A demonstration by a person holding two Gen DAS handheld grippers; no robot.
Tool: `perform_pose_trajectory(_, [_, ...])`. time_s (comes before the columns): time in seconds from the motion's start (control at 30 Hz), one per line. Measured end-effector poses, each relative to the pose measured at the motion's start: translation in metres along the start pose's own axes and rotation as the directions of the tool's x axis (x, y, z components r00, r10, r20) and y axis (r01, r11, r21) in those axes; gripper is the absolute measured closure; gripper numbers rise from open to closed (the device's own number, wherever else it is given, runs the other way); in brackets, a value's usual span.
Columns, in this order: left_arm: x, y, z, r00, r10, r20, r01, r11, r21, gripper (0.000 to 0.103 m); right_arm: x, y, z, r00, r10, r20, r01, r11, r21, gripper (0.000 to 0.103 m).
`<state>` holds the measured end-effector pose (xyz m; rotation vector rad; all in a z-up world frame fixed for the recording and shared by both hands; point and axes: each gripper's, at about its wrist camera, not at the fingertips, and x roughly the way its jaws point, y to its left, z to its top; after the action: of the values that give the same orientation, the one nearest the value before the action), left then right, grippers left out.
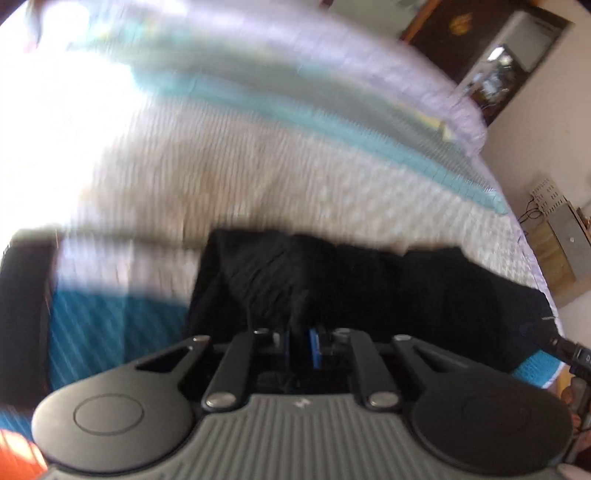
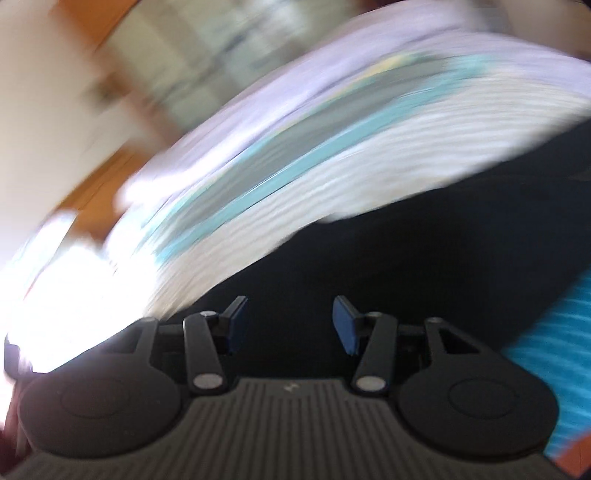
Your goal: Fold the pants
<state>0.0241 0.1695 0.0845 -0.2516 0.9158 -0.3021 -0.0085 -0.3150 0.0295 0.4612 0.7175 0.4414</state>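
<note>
Left gripper (image 1: 298, 338): ribbed grey housing and black link arms fill the foreground; the blue pads are pressed together, with a bunched ridge of black cloth rising right at their tips, so they appear to pinch the fabric.
Right gripper (image 2: 291, 325): same grey ribbed body and round black discs; its blue pads (image 2: 345, 325) stand spread apart with nothing between them, dark cloth lying beyond and beneath.
Pants (image 1: 369, 280): black, matte, soft and creased; they lie directly ahead of the left gripper and stretch off to its right as a long dark band. In the right wrist view the same black cloth (image 2: 424, 251) spreads ahead of and to the right of the fingers.
Surface: a bed covered by a quilt (image 1: 240, 177) of pale, ribbed, woven-looking fabric, crossed farther ahead by light turquoise and grey stripes; a deeper teal patch (image 1: 110, 332) sits to the left of the left gripper.
Bed edge: curves away on the right of the left gripper, meeting a cream wall.
Room: a dark wooden cabinet (image 1: 454, 33) stands far ahead to the right, and a small grey box unit (image 1: 565, 236) sits against the wall beyond the bed edge.
Sharpness: both views are streaked with blur, the right one heavily, so finer detail cannot be told.
</note>
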Motion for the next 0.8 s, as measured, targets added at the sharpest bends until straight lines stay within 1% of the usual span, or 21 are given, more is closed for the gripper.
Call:
perform_pose_trajectory(0.03, [-0.011,-0.008,0.008,0.998,0.005,0.066,-0.009,0.998,0.058,0.094,0.017,0.021,0.002,0.999,0.036,-0.029,-0.037,0.997,-0.061,0.049])
perform_pose_trajectory(0.1, [-0.032,-0.024,0.02,0.984,0.005,0.176,-0.035,0.985,0.167,0.094,0.046,0.058,0.004,0.992,0.099,-0.078,-0.11,0.983,-0.15,0.049])
perform_pose_trajectory(0.13, [-0.041,-0.03,0.022,0.975,0.006,0.222,-0.057,0.973,0.225,0.094,0.059,0.074,0.004,0.986,0.134,-0.101,-0.151,0.972,-0.178,0.049])
perform_pose_trajectory(0.17, [-0.045,-0.033,0.02,0.968,0.013,0.252,-0.083,0.96,0.269,0.093,0.072,0.087,0.002,0.978,0.169,-0.125,-0.192,0.961,-0.199,0.049])
perform_pose_trajectory(0.2, [-0.046,-0.034,0.016,0.963,0.03,0.269,-0.115,0.945,0.306,0.092,0.084,0.099,-0.002,0.97,0.192,-0.148,-0.222,0.949,-0.223,0.049])
perform_pose_trajectory(0.23, [-0.042,-0.032,0.008,0.959,0.059,0.275,-0.155,0.927,0.341,0.089,0.096,0.109,-0.007,0.966,0.196,-0.169,-0.235,0.938,-0.253,0.049])
perform_pose_trajectory(0.27, [-0.035,-0.027,-0.001,0.959,0.093,0.267,-0.19,0.911,0.365,0.088,0.109,0.116,-0.014,0.962,0.183,-0.202,-0.235,0.931,-0.28,0.049])
perform_pose_trajectory(0.3, [-0.025,-0.019,-0.013,0.964,0.139,0.226,-0.218,0.902,0.373,0.081,0.122,0.119,-0.02,0.957,0.154,-0.245,-0.224,0.93,-0.292,0.049])
perform_pose_trajectory(0.33, [-0.009,-0.006,-0.024,0.971,0.195,0.139,-0.232,0.908,0.348,0.075,0.137,0.121,-0.028,0.947,0.117,-0.299,-0.21,0.931,-0.299,0.049])
perform_pose_trajectory(0.37, [0.002,0.007,-0.033,0.973,0.222,0.06,-0.23,0.921,0.313,0.075,0.144,0.121,-0.037,0.936,0.091,-0.34,-0.202,0.929,-0.309,0.049])
perform_pose_trajectory(0.4, [0.008,0.019,-0.044,0.974,0.228,0.01,-0.222,0.936,0.275,0.075,0.146,0.121,-0.043,0.932,0.083,-0.352,-0.205,0.923,-0.325,0.048])
perform_pose_trajectory(0.43, [0.009,0.029,-0.053,0.975,0.224,-0.006,-0.216,0.947,0.239,0.074,0.144,0.122,-0.046,0.934,0.082,-0.348,-0.209,0.915,-0.345,0.047])
perform_pose_trajectory(0.47, [0.005,0.037,-0.058,0.975,0.221,-0.009,-0.214,0.955,0.203,0.071,0.14,0.123,-0.047,0.934,0.089,-0.347,-0.22,0.907,-0.359,0.047])
perform_pose_trajectory(0.5, [0.0,0.044,-0.061,0.976,0.218,-0.002,-0.215,0.963,0.163,0.063,0.136,0.125,-0.046,0.933,0.104,-0.346,-0.234,0.903,-0.36,0.047])
perform_pose_trajectory(0.53, [-0.011,0.054,-0.062,0.979,0.205,0.019,-0.206,0.974,0.099,0.059,0.132,0.125,-0.042,0.932,0.122,-0.342,-0.248,0.902,-0.353,0.047])
perform_pose_trajectory(0.57, [-0.019,0.06,-0.061,0.982,0.182,0.041,-0.184,0.982,0.046,0.059,0.126,0.126,-0.038,0.932,0.146,-0.333,-0.263,0.902,-0.341,0.048])
perform_pose_trajectory(0.6, [-0.028,0.066,-0.058,0.987,0.147,0.067,-0.147,0.989,-0.01,0.059,0.121,0.128,-0.036,0.935,0.158,-0.317,-0.265,0.906,-0.331,0.048])
perform_pose_trajectory(0.63, [-0.035,0.071,-0.051,0.99,0.105,0.093,-0.099,0.993,-0.067,0.059,0.115,0.13,-0.031,0.941,0.175,-0.29,-0.269,0.907,-0.324,0.048])
perform_pose_trajectory(0.67, [-0.036,0.073,-0.045,0.992,0.073,0.105,-0.062,0.993,-0.105,0.058,0.114,0.132,-0.025,0.946,0.187,-0.264,-0.268,0.91,-0.317,0.048])
perform_pose_trajectory(0.73, [-0.03,0.07,-0.036,0.995,0.027,0.098,-0.012,0.988,-0.151,0.05,0.117,0.136,-0.016,0.955,0.206,-0.215,-0.263,0.922,-0.285,0.049])
perform_pose_trajectory(0.8, [-0.019,0.059,-0.034,0.998,-0.003,0.068,0.013,0.988,-0.156,0.049,0.13,0.141,-0.016,0.958,0.21,-0.195,-0.256,0.934,-0.25,0.049])
